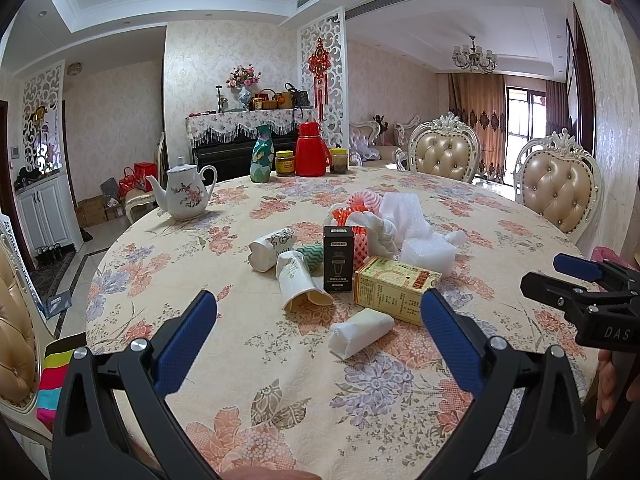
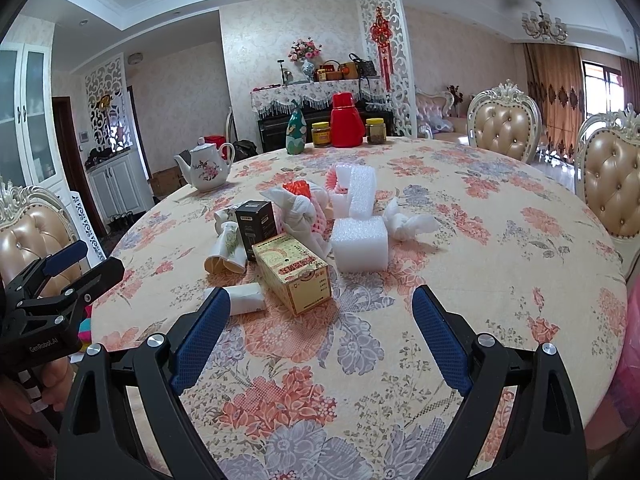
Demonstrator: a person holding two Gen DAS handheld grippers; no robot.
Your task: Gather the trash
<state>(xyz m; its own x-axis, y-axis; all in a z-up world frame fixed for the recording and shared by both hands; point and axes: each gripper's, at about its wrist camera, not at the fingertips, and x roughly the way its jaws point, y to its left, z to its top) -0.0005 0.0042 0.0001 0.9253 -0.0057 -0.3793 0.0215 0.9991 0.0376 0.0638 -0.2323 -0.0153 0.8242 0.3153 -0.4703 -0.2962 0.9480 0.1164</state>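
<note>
I held my left gripper point(image 1: 318, 312) and right gripper point(image 2: 320, 308) with their ribbed blue pads spread apart, empty, above the quilted floral tablecloth point(image 1: 280, 400). The trash lay mid-table: a yellow cardboard box point(image 2: 294, 276), crumpled paper cups point(image 1: 302, 284), a black carton point(image 1: 338, 258) and white foam blocks point(image 2: 360, 244).

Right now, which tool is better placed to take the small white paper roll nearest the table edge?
Left, probably. The white paper roll lies between the open left tool fingers; for the open right tool it sits off past the left finger.
</note>
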